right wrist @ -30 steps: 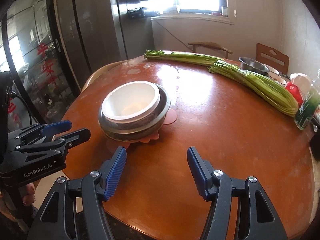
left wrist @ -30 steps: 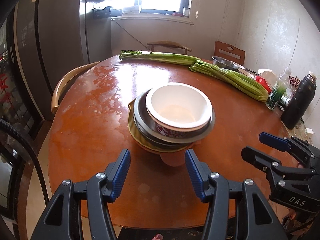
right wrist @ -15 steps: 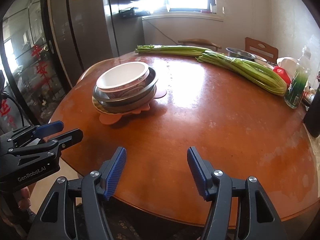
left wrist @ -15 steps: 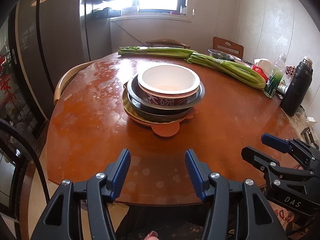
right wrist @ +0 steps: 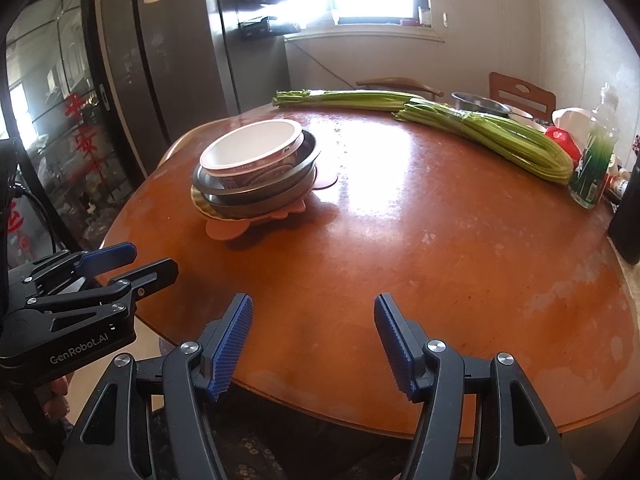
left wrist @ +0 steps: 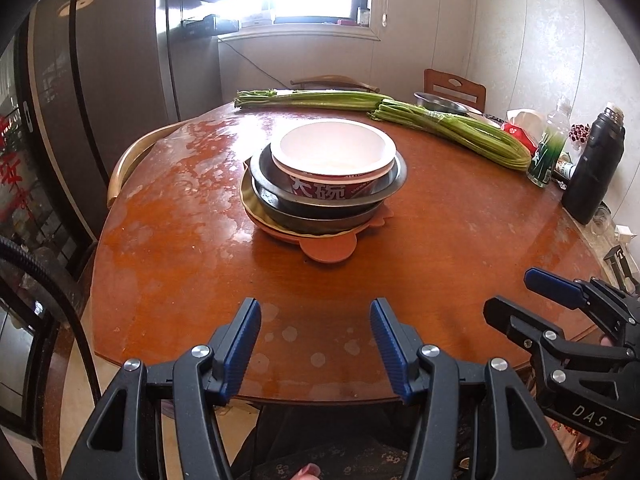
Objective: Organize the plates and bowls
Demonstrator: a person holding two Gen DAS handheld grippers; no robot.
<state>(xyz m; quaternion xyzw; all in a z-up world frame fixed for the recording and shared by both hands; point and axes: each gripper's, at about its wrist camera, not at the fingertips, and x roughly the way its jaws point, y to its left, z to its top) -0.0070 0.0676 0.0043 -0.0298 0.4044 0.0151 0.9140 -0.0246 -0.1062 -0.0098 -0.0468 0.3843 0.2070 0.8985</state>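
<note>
Stack (left wrist: 326,184) of dishes sat near the middle of the round table (left wrist: 200,248), left of centre from my right camera: white bowl (left wrist: 334,152) on top, nested in two dark metal dishes (left wrist: 320,206), then a yellowish plate (left wrist: 250,204) and an orange mat (left wrist: 330,246) at the bottom. Compared with a second earlier, I had drawn both grippers back toward the near edge; the stack, which then filled the view just beyond the fingertips, lay well apart from them and looked unchanged in order.

Left gripper (left wrist: 314,336) hung over the table's near rim, jaws apart, blue pads bare, nothing between them. Right gripper (right wrist: 312,330) hung beside it in the same way, jaws parted and empty; each showed in the other's camera.

Farther right, two bundles of green stalks (left wrist: 452,130), a steel bowl (left wrist: 440,102), a green bottle (left wrist: 546,156) and a black flask (left wrist: 596,172) stood untouched along the far edge.

My reading: with everything nested in one pile and both tools pulled clear, the stacking was probably finished. That steel bowl at the back might still count as a stray; I could not tell
</note>
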